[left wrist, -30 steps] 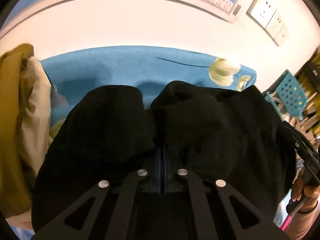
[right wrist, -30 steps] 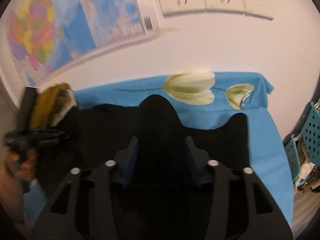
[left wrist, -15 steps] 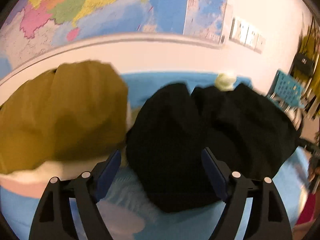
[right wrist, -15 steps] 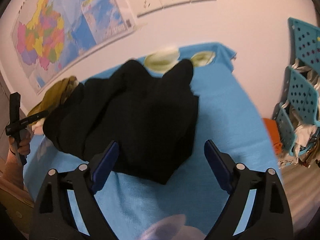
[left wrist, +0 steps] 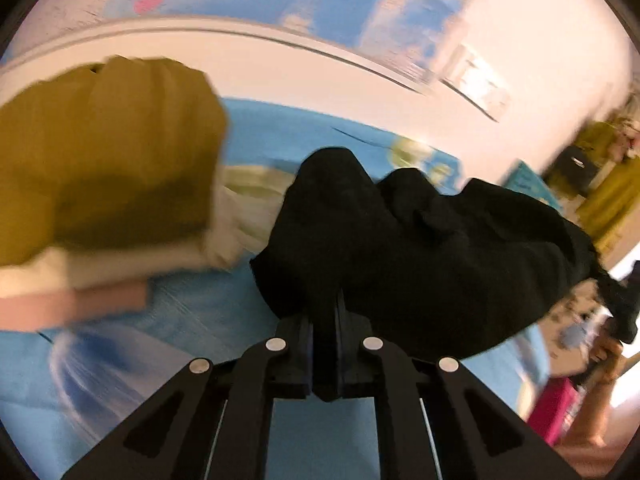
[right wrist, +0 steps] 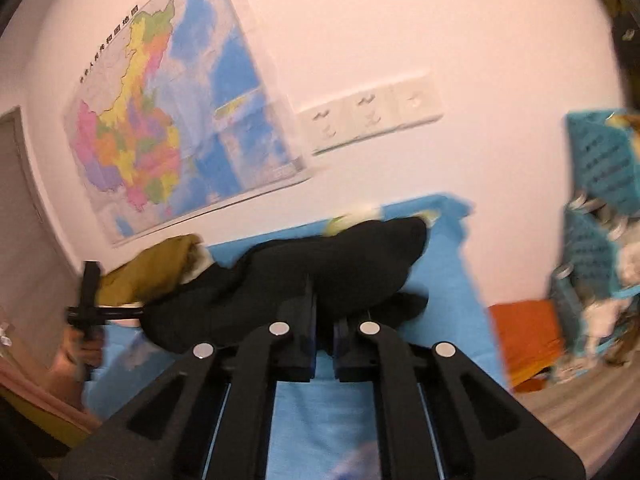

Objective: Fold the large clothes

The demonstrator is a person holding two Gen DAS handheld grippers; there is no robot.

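Black garment (left wrist: 420, 248) is what we hold at both ends, bunched in a dark heap above the blue cloth (left wrist: 224, 316) that covers the table; our left gripper (left wrist: 324, 320) has its jaws pressed nearly together with a fold of the black fabric pinched between them; our right gripper (right wrist: 323, 320) does the same at its own edge of the fabric, jaws close with dark cloth caught in the gap; in the right wrist view the garment (right wrist: 320, 268) stretches across from the left gripper (right wrist: 120, 312), seen at the far left, to ours in front. Beside it on the left lies a mustard-yellow garment (left wrist: 104, 160) stacked on a pale cream one (left wrist: 120, 264), just touching the black heap; a pink layer shows beneath them. On the wall behind hangs a map (right wrist: 168, 128), with white sockets (right wrist: 368, 116) to its right; blue plastic crates (right wrist: 600, 160) stand at the right edge; both views are blurred.
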